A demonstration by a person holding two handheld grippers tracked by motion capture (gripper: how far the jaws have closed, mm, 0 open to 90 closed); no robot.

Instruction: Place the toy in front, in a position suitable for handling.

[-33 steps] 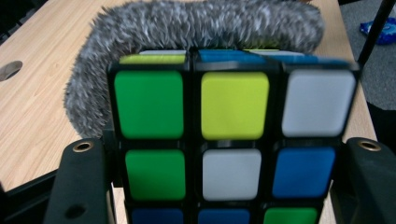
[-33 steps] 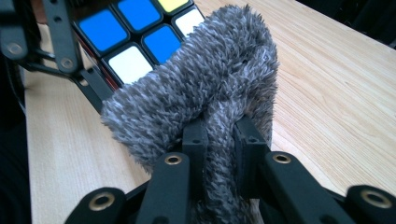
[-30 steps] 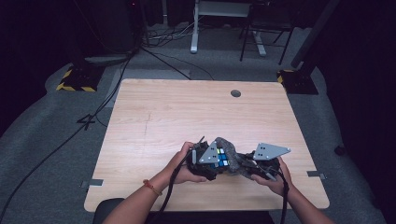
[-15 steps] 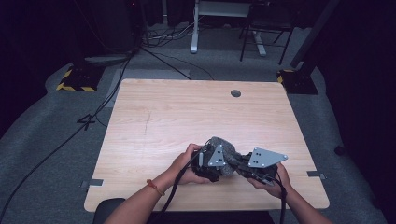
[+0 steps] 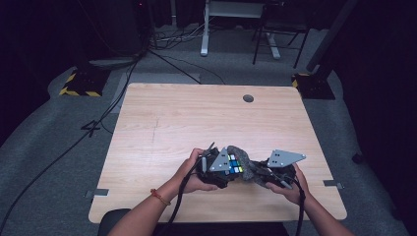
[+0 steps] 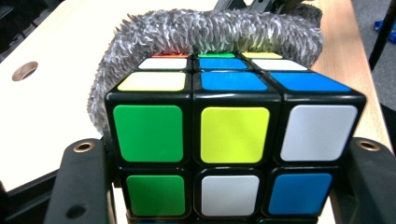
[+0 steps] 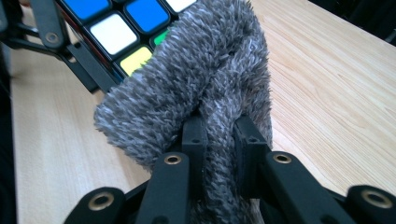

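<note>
Between the earlier high views and now, both hands have shifted slightly toward the lower centre of the table (image 5: 162, 123), and the grey three-cornered plates have turned a little, while the cube and cloth remain pressed together between the grippers. In the high view, the left gripper (image 5: 223, 169) sits just left of centre near the bottom of the frame, and the right gripper (image 5: 263, 173) lies just to its right, the two nearly meeting.

From the left gripper view, the puzzle cube (image 6: 233, 135) is clamped between the two black jaws that rise at the lower left and lower right corners; its near face shows green, yellow, white and blue stickers. A fuzzy grey cloth (image 6: 210, 30) drapes over the far top edge of the cube, touching it, across the upper part of the frame.

From the right gripper view, the right gripper (image 7: 219, 135) pinches a fold of the cloth (image 7: 196, 79) tightly between its jaws at lower centre, and the cloth lies against the cube (image 7: 116, 28) in the upper left.
</note>
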